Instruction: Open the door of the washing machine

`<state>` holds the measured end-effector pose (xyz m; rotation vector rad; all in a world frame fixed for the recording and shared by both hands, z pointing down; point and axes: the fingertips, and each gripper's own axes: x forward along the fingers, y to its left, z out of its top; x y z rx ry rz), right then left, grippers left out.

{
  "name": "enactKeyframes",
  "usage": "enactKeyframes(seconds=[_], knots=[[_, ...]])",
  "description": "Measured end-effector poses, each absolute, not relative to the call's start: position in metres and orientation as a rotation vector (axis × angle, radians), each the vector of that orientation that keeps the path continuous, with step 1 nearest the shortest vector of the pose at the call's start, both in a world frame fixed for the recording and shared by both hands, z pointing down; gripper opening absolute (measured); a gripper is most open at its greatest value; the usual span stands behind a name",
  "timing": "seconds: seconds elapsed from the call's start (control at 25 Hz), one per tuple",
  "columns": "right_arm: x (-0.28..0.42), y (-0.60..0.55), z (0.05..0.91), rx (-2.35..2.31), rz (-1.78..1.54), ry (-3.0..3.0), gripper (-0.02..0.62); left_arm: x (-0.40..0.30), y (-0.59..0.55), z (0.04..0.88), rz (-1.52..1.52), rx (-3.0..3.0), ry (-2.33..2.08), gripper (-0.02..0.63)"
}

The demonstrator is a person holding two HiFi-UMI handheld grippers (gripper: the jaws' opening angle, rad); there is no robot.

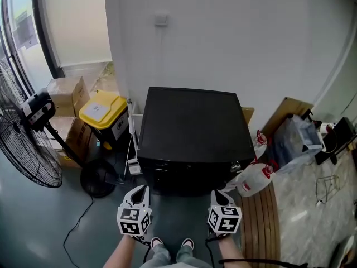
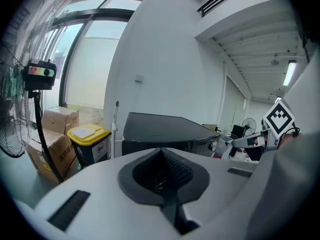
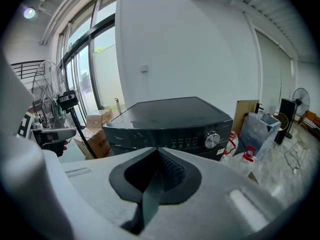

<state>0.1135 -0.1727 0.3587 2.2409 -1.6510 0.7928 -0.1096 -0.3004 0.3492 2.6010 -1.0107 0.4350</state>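
Note:
The black washing machine [image 1: 192, 133] stands against the white wall, seen from above. Its front panel with a silver knob [image 3: 212, 139] shows in the right gripper view. The door lies below the panel, hidden behind the grippers. My left gripper [image 1: 144, 188] hangs before the machine's front left corner, jaws together with nothing between them. My right gripper [image 1: 217, 192] hangs before the front right, also shut and empty. Neither touches the machine. In the left gripper view the machine [image 2: 165, 129] sits just past the closed left gripper [image 2: 161, 150]; the right gripper [image 3: 157, 149] points at its panel.
A standing fan [image 1: 25, 144] and its round base [image 1: 99, 178] are at the left. A yellow-lidded bin [image 1: 103, 108] and cardboard boxes [image 1: 64, 94] stand beside the machine. White jugs [image 1: 254, 177], a plastic bag [image 1: 295, 138] and a wooden strip [image 1: 262, 222] lie at the right.

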Motion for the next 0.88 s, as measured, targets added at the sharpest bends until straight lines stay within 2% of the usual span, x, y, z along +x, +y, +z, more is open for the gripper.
enactKeyframes(seconds=[0.88], knots=[[0.108, -0.176, 0.492, 2.181, 0.971, -1.527, 0.005, -0.095, -0.306, 0.501, 0.583, 2.477, -0.945, 0.003]])
